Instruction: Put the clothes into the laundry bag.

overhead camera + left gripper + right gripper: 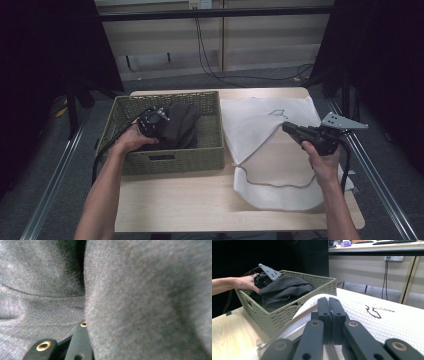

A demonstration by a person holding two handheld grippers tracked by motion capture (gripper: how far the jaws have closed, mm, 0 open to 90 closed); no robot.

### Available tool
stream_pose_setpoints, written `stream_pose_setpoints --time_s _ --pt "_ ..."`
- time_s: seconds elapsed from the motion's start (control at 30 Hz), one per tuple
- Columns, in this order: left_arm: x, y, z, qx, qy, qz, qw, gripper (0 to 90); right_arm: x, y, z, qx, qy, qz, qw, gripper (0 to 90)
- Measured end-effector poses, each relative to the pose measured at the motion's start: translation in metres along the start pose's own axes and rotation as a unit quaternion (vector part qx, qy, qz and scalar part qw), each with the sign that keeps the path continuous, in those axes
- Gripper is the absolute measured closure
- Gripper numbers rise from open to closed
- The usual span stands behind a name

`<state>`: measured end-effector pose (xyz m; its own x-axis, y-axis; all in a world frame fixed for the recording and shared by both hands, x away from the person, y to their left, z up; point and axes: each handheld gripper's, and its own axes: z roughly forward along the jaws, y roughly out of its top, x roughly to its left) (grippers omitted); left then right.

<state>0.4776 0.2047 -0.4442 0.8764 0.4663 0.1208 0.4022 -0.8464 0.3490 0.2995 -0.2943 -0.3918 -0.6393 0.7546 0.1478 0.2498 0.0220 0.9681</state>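
In the woven olive-green wicker basket (pixel 206 159) on the pale wooden table (pixel 175 200), the left gripper (pixel 159 118) appears to pinch a fold of the dark grey fabric garment (pixel 180 125), while the right gripper (pixel 286 127), jaws pressed together empty, hovers over the white textured cloth bag (pixel 250 125).

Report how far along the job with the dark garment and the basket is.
Done: the white bag lies flat on the table. In hand: the left gripper is in the woven basket, buried in the dark garment; whether it has gripped the cloth cannot be told. The right gripper is shut over the bag. Left: lifting the garment out.
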Motion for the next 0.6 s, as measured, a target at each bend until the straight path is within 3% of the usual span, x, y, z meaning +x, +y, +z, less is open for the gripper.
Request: stream_pose_setpoints --time_s 0.1,0.13,0.17,0.2,0.43,0.53,0.57,0.6 --pt "0.0 -0.001 -0.006 -0.019 -0.006 -0.006 0.9998 69.4 0.0 0.0 0.0 0.002 0.0 0.001 1.0 89.3" --pt "0.001 -0.003 -0.012 -0.039 -0.008 -0.019 0.999 69.5 0.0 0.0 0.0 0.002 -0.001 0.001 1.0 89.3" --pt "0.001 -0.003 -0.012 -0.039 -0.008 -0.019 0.999 69.5 0.0 0.0 0.0 0.002 -0.001 0.001 1.0 89.3" --pt "0.002 -0.005 -0.019 -0.059 -0.003 -0.021 0.998 69.5 0.0 0.0 0.0 0.001 -0.001 0.001 1.0 89.3" --pt "0.0 -0.008 -0.028 -0.09 -0.002 -0.03 0.9955 69.7 0.0 0.0 0.0 0.001 -0.004 0.002 1.0 89.2" --pt "0.002 -0.009 -0.037 -0.121 -0.001 -0.036 0.9921 69.7 0.0 0.0 0.0 0.001 -0.004 0.001 1.0 89.3" --pt "0.002 -0.009 -0.037 -0.121 -0.001 -0.036 0.9921 69.7 0.0 0.0 0.0 0.001 -0.004 0.001 1.0 89.3" --pt "0.003 -0.01 -0.042 -0.142 0.0 -0.047 0.9887 69.7 0.0 0.0 0.0 0.001 -0.004 0.002 1.0 89.3"
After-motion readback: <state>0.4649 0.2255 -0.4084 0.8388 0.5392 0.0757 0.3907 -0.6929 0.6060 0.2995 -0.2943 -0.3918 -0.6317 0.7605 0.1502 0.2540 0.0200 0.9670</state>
